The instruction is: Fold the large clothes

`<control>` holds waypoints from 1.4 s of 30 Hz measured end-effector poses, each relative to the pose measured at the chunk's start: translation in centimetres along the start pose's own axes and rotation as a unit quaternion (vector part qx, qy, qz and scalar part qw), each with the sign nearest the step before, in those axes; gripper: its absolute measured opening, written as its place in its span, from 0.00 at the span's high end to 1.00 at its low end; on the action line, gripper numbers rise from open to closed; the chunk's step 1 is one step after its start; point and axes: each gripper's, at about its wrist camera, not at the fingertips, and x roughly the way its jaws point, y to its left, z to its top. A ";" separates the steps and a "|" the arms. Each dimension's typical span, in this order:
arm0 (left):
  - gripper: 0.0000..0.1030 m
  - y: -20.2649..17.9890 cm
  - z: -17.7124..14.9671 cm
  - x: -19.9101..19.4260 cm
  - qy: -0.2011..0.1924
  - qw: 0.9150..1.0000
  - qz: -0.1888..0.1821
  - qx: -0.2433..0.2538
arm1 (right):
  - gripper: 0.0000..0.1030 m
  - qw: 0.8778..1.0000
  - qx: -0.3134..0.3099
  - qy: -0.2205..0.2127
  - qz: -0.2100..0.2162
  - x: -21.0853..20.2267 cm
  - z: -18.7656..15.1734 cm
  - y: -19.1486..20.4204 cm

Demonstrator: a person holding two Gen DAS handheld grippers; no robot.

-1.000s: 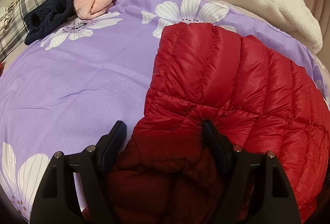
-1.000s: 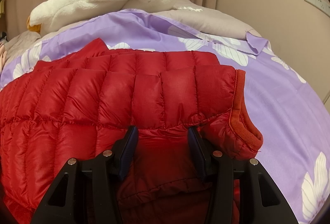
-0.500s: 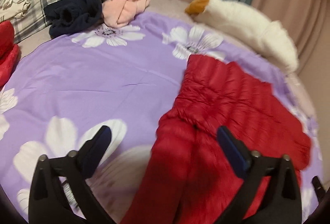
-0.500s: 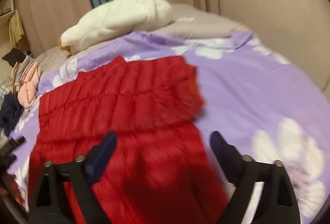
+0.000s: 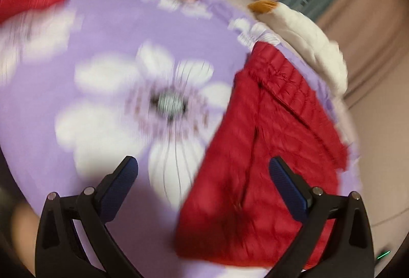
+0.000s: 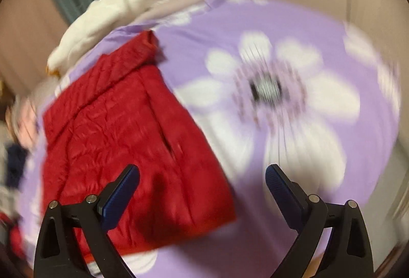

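Left wrist view: the left gripper (image 5: 203,170) is spread to its widest and holds nothing. The red quilted down jacket (image 5: 265,163) lies folded on the purple floral bedspread (image 5: 122,30), ahead and to the right of the fingers (image 5: 120,182), its long axis running away from them.

Right wrist view: the right gripper (image 6: 203,177) is opening, nearly full wide, with nothing between its fingers. The puffy, glossy jacket (image 6: 122,140) lies ahead-left, about equally near both hands.
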 end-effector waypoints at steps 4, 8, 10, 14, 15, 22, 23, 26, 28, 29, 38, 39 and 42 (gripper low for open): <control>0.00 0.7 -2.9 0.9 0.046 0.997 -0.051 -0.026 | 0.05 0.996 0.070 -0.004 0.055 0.1 -1.6 -1.0; 0.01 -1.3 -5.0 0.7 0.065 0.992 -0.109 0.017 | 0.04 0.997 0.040 -0.001 0.068 0.5 -2.7 0.8; 0.01 -1.6 -5.8 1.4 0.110 0.978 -0.178 -0.007 | 0.04 0.996 0.039 -0.005 0.076 0.6 -3.4 1.4; 0.01 -3.5 -7.1 2.1 0.106 0.977 -0.187 0.009 | 0.04 0.985 0.066 0.026 0.155 1.3 -3.6 1.7; 0.01 -3.9 -7.3 2.2 0.102 0.977 -0.186 0.015 | 0.04 0.980 0.078 0.035 0.179 1.5 -3.7 1.8; 0.01 -4.9 -6.5 3.3 0.097 0.978 -0.183 0.012 | 0.04 0.984 0.057 0.023 0.170 2.6 -3.4 3.1; 0.01 -4.9 -6.2 3.5 0.097 0.978 -0.187 0.006 | 0.04 0.984 0.054 0.022 0.168 2.7 -3.3 3.2; 0.01 -4.2 -5.5 4.1 0.104 0.972 -0.208 -0.005 | 0.04 0.985 0.047 0.017 0.165 2.8 -3.1 3.1; 0.01 -4.3 -5.3 4.2 0.106 0.971 -0.213 -0.006 | 0.04 0.985 0.048 0.012 0.164 2.9 -3.1 3.0; 0.02 -4.3 -5.3 4.2 0.106 0.972 -0.212 -0.006 | 0.04 0.986 0.047 0.011 0.162 2.8 -3.2 2.9; 0.04 -6.3 -5.6 5.5 0.079 0.982 -0.162 0.052 | 0.04 0.991 0.008 -0.011 0.135 3.7 -2.8 4.0; 0.04 -6.3 -5.5 5.7 0.080 0.982 -0.161 0.053 | 0.04 0.991 0.003 -0.013 0.131 3.8 -2.7 4.2; 0.07 -5.9 -5.0 6.1 0.079 0.982 -0.169 0.033 | 0.04 0.993 -0.009 -0.021 0.119 4.1 -2.6 4.6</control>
